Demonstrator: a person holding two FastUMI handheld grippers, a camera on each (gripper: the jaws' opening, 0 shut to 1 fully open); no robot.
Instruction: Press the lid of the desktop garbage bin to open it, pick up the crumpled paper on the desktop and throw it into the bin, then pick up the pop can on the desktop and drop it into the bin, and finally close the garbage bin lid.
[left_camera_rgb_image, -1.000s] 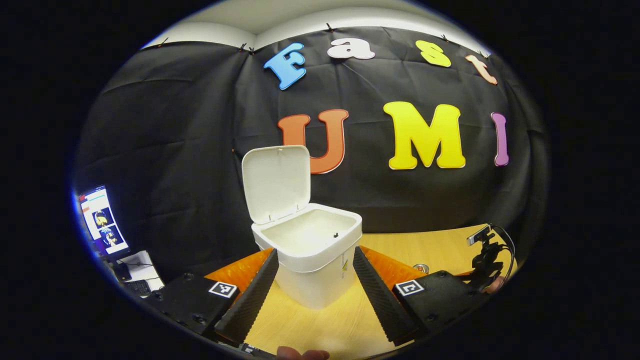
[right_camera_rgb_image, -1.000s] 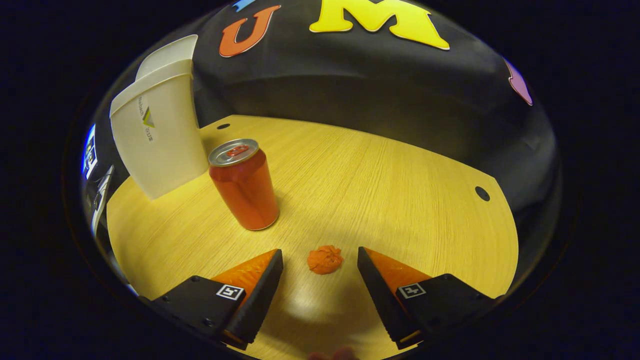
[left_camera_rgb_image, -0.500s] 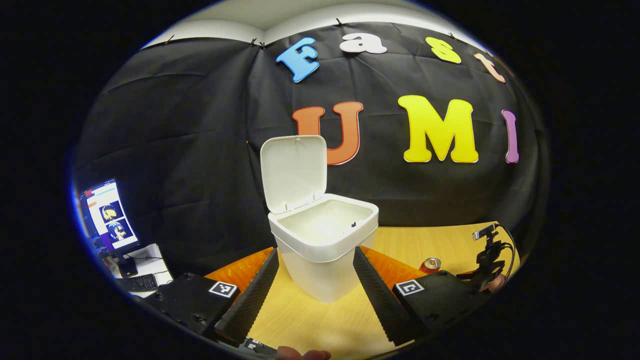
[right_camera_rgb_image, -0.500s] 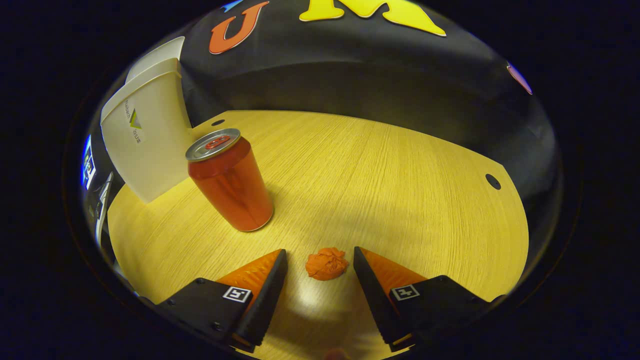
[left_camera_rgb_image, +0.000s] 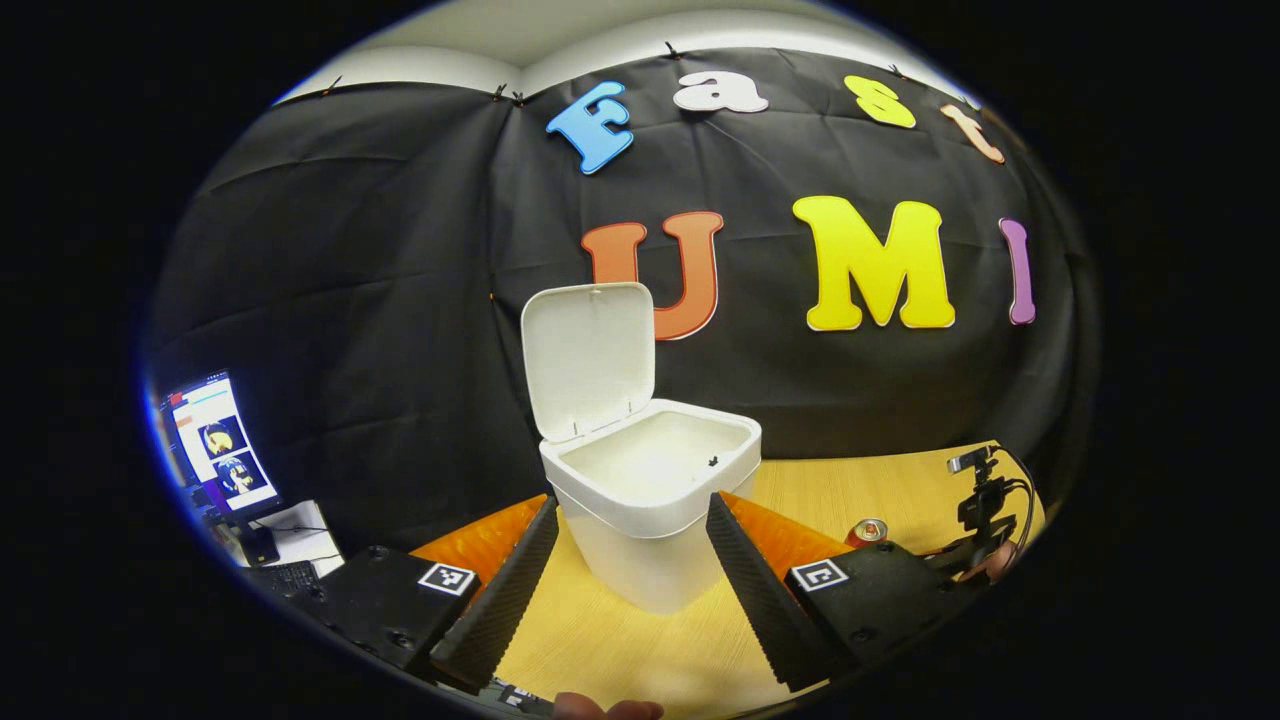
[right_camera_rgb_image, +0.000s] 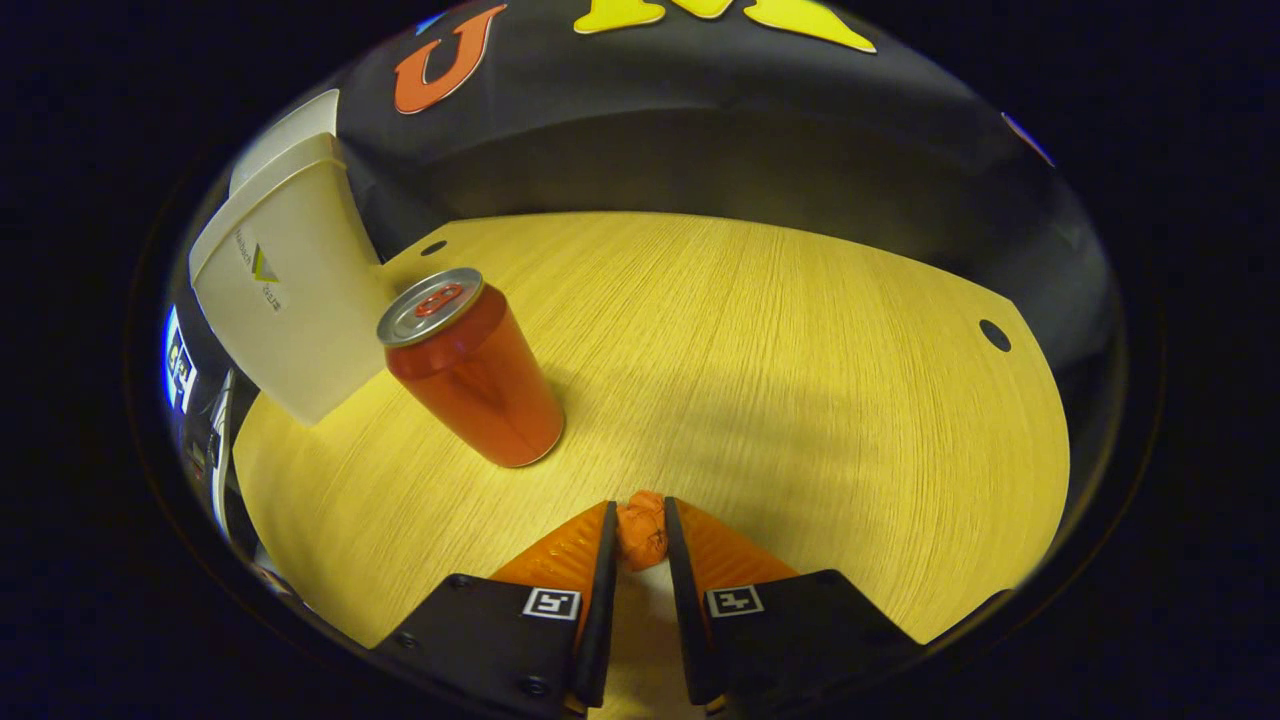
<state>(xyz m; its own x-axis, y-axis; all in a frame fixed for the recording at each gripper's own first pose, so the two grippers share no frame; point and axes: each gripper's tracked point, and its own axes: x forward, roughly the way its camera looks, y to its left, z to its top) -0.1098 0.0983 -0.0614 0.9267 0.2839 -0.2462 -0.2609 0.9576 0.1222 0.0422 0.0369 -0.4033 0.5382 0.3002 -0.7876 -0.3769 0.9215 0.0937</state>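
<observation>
Right gripper (right_camera_rgb_image: 637, 535) now closed on crumpled paper (right_camera_rgb_image: 641, 531), left gripper (left_camera_rgb_image: 630, 590) fingers spread before open bin (left_camera_rgb_image: 650, 500)

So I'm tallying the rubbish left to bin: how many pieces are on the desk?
2: the paper ball pinched in the right tool, low at the desk's near edge, and the can upright beside the bin.

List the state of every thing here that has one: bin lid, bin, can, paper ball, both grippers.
Bin lid: open, standing upright.
Garbage bin: upright on the desk, nothing seen inside.
Pop can: upright on the desk, untouched.
Crumpled paper: pinched between the fingers, at the desktop.
Right gripper: shut on the paper.
Left gripper: open, holding nothing.
</observation>
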